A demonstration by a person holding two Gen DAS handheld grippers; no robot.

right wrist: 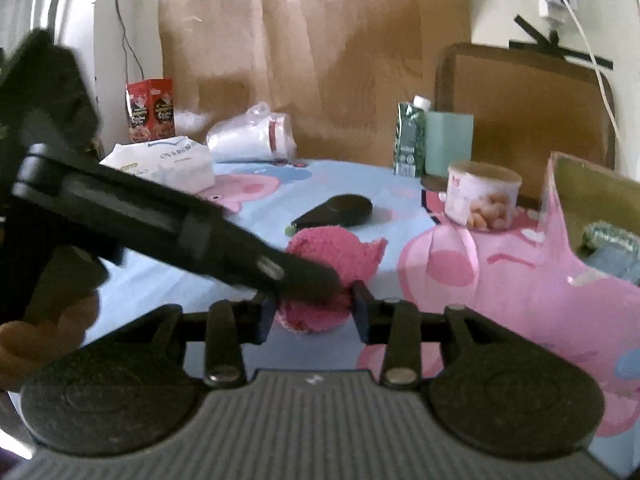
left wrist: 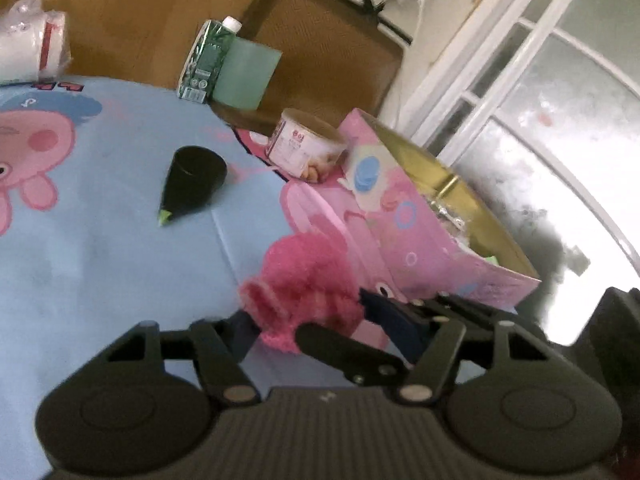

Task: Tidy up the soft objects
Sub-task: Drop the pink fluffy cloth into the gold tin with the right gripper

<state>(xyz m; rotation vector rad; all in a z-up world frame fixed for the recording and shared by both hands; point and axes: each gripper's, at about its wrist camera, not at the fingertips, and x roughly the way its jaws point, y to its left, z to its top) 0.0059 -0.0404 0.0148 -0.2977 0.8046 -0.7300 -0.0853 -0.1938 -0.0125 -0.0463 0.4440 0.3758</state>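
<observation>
Right now both claws are closed on the same pink fuzzy toy (right wrist: 332, 256), which lies on the light blue cartoon-pig tablecloth (left wrist: 120, 264) just in front of the pink cardboard box (left wrist: 400, 232). Seen from the right wrist, the right gripper (right wrist: 314, 314) has its 2 dark pads pressed into the near end of the toy, one on each side, and the plush bulges out below and beyond them. A finger of the left gripper (left wrist: 316, 320) reaches in from the left of that view and lies across the toy's top. From the left wrist, the toy sits between the left gripper's fingers, which press into it, and a black finger of the other tool crosses in front of its lower edge. A person's hand (right wrist: 44, 332) shows at the lower left of the right wrist view, under the left tool's body. Beyond the toy a black cone-shaped object (right wrist: 336, 210) with a green tip lies on its side on the cloth. A round snack can (right wrist: 482, 194) stands near the box's far corner. Further back are a green carton (right wrist: 408, 140) with a white cap, touching a pale green block (right wrist: 448, 144), a sleeve of white cups (right wrist: 252, 134) lying down, a white packet (right wrist: 168, 162) and a red box (right wrist: 152, 108).
</observation>
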